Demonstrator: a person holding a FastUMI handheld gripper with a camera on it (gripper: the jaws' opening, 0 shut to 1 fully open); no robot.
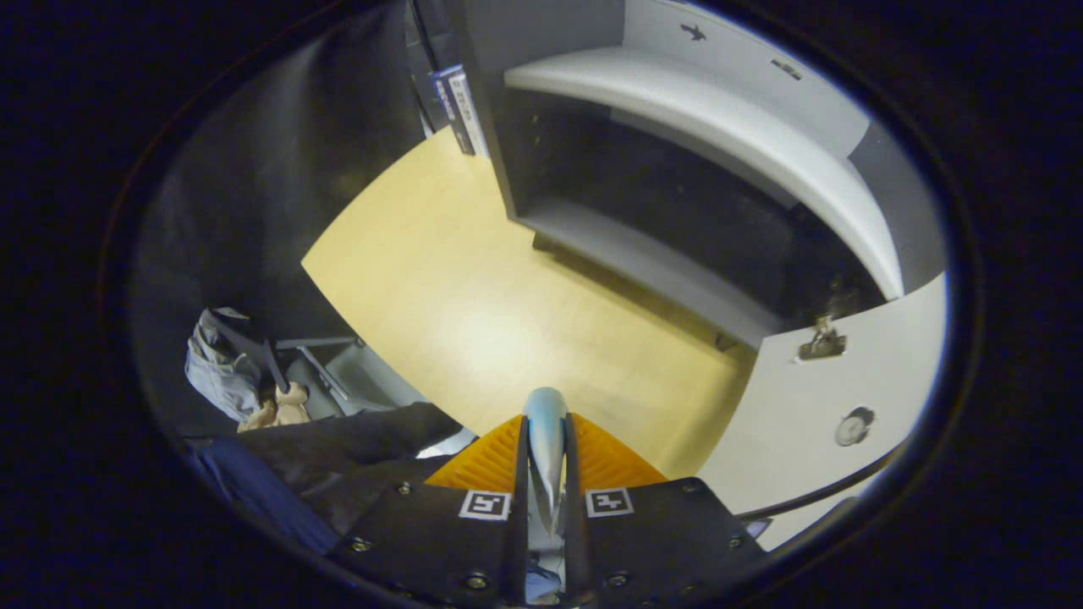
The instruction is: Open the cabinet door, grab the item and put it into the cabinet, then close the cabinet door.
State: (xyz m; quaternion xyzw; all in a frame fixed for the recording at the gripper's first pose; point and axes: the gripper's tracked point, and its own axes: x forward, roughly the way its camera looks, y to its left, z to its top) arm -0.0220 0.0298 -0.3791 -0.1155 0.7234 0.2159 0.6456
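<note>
- the surface (474, 296) is pale yellow wood, with dark cloth walls around it. it looks bare in the middle.
- the cabinet (677, 254) stands on the surface, well beyond my gripper and a bit to the right. its inside is dark, and a white shelf (719, 127) runs across the upper part.
- the cabinet door (846, 389) is already swung wide open. it hangs out on the right, with a metal hinge (822, 341) near its top edge and a small round piece (853, 425) lower on it.
- my gripper (546, 431) is nearly closed, with both orange fingers (486, 461) pressing on the item (546, 440). it is a thin, shiny, silver-blue thing, and its rounded tip pokes out just past the fingers.
- so i think the door part is done and the grab is done. next the item has to go into the cabinet.
- what could go wrong: the item is smooth and thin, so it could slip out if i tilt or bump it.
- the lower space in the cabinet looks low, so i could knock the item on the shelf or the cabinet's bottom edge going in.
- the open door is close on the right, and i might hit it if i swing wide.
- off to the left, past the surface's edge, i see a person's hand (279, 410).
</note>
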